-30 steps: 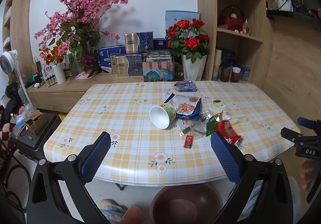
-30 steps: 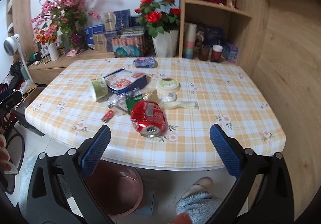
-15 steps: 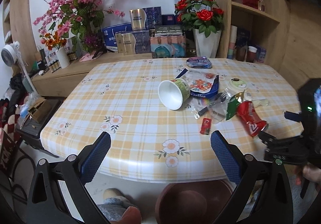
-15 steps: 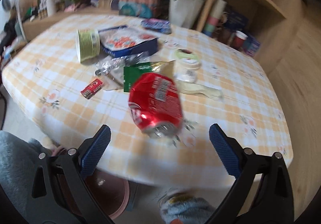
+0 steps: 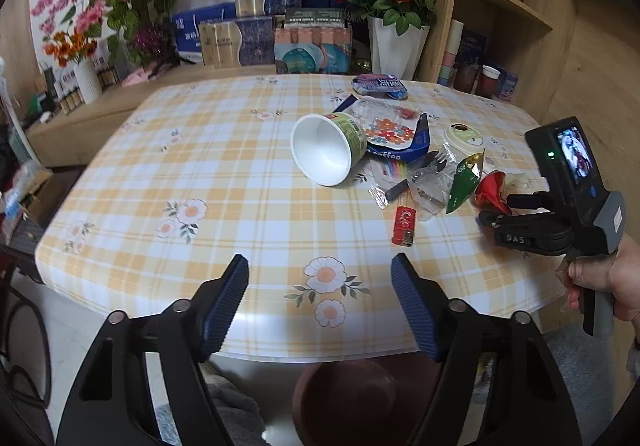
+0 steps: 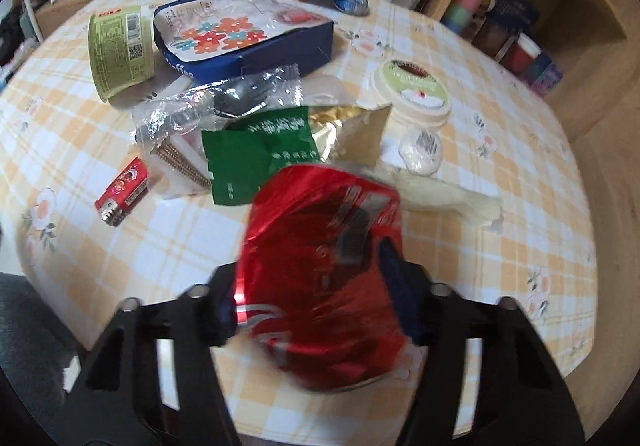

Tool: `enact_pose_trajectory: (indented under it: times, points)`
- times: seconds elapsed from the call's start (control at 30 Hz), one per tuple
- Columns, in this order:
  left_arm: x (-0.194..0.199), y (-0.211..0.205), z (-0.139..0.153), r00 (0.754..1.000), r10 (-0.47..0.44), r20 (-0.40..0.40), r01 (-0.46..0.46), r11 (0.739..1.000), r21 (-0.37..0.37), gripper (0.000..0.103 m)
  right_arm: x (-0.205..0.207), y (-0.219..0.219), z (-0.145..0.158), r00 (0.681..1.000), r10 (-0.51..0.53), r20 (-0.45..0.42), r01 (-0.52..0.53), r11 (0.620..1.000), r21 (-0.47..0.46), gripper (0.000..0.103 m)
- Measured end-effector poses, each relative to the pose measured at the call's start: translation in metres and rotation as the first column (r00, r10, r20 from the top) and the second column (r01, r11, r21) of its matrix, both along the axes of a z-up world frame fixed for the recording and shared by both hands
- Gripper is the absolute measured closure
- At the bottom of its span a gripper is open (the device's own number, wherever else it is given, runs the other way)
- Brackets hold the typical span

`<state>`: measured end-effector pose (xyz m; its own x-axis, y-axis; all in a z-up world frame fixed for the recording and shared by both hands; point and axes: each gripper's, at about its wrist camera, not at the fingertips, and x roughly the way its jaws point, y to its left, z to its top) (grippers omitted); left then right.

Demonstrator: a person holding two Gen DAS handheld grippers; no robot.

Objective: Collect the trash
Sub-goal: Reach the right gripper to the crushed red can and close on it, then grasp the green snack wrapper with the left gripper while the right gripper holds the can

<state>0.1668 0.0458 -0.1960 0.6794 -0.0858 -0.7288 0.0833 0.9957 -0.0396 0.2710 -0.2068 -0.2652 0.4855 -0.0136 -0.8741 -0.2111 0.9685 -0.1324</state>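
Note:
A crushed red can fills the gap between my right gripper's pads, which press its sides; it is blurred. In the left wrist view the can shows at the right gripper's tip near the table's right edge. My left gripper is open and empty over the table's front edge. Trash lies mid-table: a tipped green paper cup, a blue coffee box, a green wrapper, clear plastic, a small red packet.
A round lidded tub and a pale wrapper lie to the right. A brown basin stands on the floor under the table's front edge. Flower vases, boxes and shelves line the back.
My right gripper moved in over the table and its jaws narrowed onto the red can. My left gripper moved closer to the table and its jaws narrowed somewhat.

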Motion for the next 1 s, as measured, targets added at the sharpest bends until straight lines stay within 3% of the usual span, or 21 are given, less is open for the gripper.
enact_pose_trajectory:
  times: [0.23,0.37,0.6,0.7,0.9,1.0]
  points:
    - [0.010,-0.016,-0.014,0.995,-0.077,-0.056,0.075,0.996,-0.037,0.054,-0.014,-0.046,0.028,0.994,-0.079,0.081,0.066,0.987,0.147,0.092]
    - [0.015,-0.038,-0.017,0.987,-0.146,-0.070,0.144,0.989,-0.041,0.060,-0.021,-0.065,0.035,0.988,-0.122,0.095,0.096,0.966,0.239,0.093]
    - [0.041,-0.078,-0.018,0.965,-0.254,-0.061,0.251,0.967,-0.048,0.061,-0.037,-0.091,0.040,0.974,-0.184,0.135,0.128,0.930,0.345,0.093]
    - [0.064,-0.109,-0.021,0.945,-0.327,-0.028,0.327,0.945,-0.009,0.061,-0.041,-0.101,0.039,0.969,-0.212,0.127,0.152,0.917,0.370,0.093]
    - [0.117,-0.154,-0.041,0.904,-0.419,-0.082,0.423,0.906,0.027,0.061,-0.049,-0.121,0.039,0.961,-0.246,0.126,0.177,0.898,0.403,0.093]
    - [0.137,-0.165,-0.044,0.888,-0.450,-0.094,0.455,0.890,0.032,0.069,-0.052,-0.128,0.039,0.957,-0.260,0.133,0.184,0.890,0.418,0.093]
